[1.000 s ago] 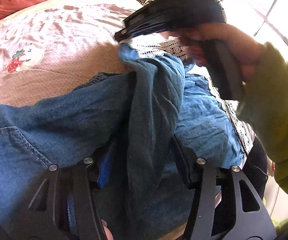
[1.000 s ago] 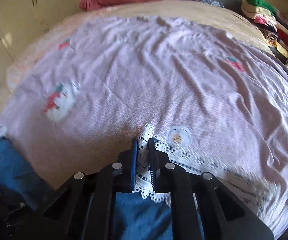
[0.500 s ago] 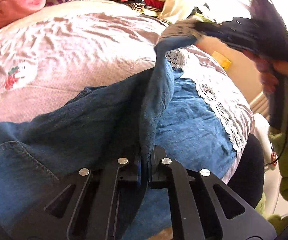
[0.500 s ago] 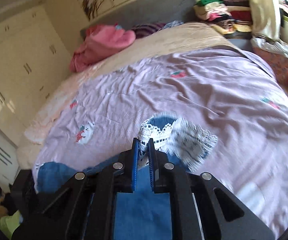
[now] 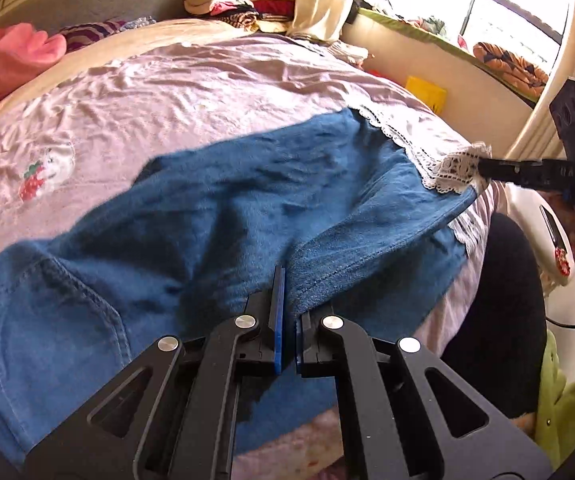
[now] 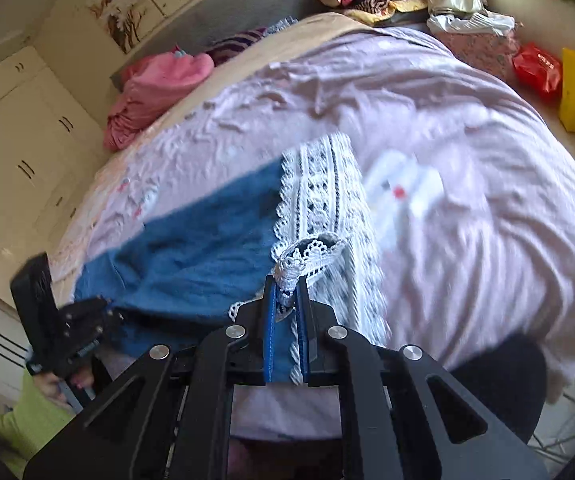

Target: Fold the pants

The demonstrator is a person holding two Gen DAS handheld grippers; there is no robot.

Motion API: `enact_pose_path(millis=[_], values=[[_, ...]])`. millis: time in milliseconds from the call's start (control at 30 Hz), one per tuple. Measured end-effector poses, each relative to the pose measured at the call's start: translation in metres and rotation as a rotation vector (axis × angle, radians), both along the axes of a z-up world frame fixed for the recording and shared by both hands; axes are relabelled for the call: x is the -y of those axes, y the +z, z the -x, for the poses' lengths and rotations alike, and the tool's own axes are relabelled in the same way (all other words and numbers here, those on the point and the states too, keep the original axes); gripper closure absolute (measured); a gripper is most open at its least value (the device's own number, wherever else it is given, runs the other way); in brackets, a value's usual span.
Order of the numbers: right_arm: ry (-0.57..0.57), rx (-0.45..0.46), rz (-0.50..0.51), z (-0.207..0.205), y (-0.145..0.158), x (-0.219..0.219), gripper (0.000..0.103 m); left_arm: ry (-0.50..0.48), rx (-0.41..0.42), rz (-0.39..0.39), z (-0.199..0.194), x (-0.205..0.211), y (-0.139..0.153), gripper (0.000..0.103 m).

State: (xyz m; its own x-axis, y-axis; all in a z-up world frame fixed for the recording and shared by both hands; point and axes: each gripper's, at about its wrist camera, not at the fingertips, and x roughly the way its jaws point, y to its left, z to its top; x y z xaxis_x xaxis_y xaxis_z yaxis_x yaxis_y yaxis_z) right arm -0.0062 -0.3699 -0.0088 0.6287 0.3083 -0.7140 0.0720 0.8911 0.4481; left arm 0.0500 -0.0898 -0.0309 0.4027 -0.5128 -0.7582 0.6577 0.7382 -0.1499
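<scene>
Pants drawn out flat across the bed

Your soft denim pants (image 5: 215,208) now lie spread on the wrinkled pink bed (image 5: 207,80); a second ago they hung bunched. Left gripper (image 5: 286,312) jaws have just clamped the seam; right gripper (image 6: 286,304) jaws pinch the lace hem (image 6: 319,200), ready for folding.

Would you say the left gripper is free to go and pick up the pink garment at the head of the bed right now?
Probably not yet: the left gripper is shut on the jeans, and the pink garment lies well across the bed.
</scene>
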Motion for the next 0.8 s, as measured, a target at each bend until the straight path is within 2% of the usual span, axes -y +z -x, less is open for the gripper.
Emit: enact_pose_path(millis=[267,367,467,667,733,767,800], values=[[-0.028,-0.075,-0.015,0.019,-0.031,0.007,0.094,-0.058,0.032,-0.061,0.024,0.009,-0.005,0.103],[-0.036,-0.095,-0.025,0.025,-0.039,0.01,0.094,-0.071,0.059,-0.122,0.029,0.016,-0.012,0.101],[-0.04,-0.109,-0.03,0.027,-0.042,0.012,0.094,-0.066,0.056,-0.149,0.028,0.02,-0.02,0.101],[-0.042,-0.13,-0.03,0.03,-0.05,0.015,0.094,-0.057,0.059,-0.153,0.03,0.022,-0.027,0.1],[-0.042,-0.137,-0.026,0.03,-0.051,0.015,0.094,-0.06,0.055,-0.144,0.032,0.021,-0.025,0.096],[-0.037,-0.145,-0.028,0.029,-0.052,0.015,0.094,-0.066,0.046,-0.135,0.032,0.02,-0.025,0.088],[-0.036,-0.147,-0.025,0.029,-0.052,0.016,0.094,-0.076,0.033,-0.127,0.033,0.019,-0.025,0.072]])
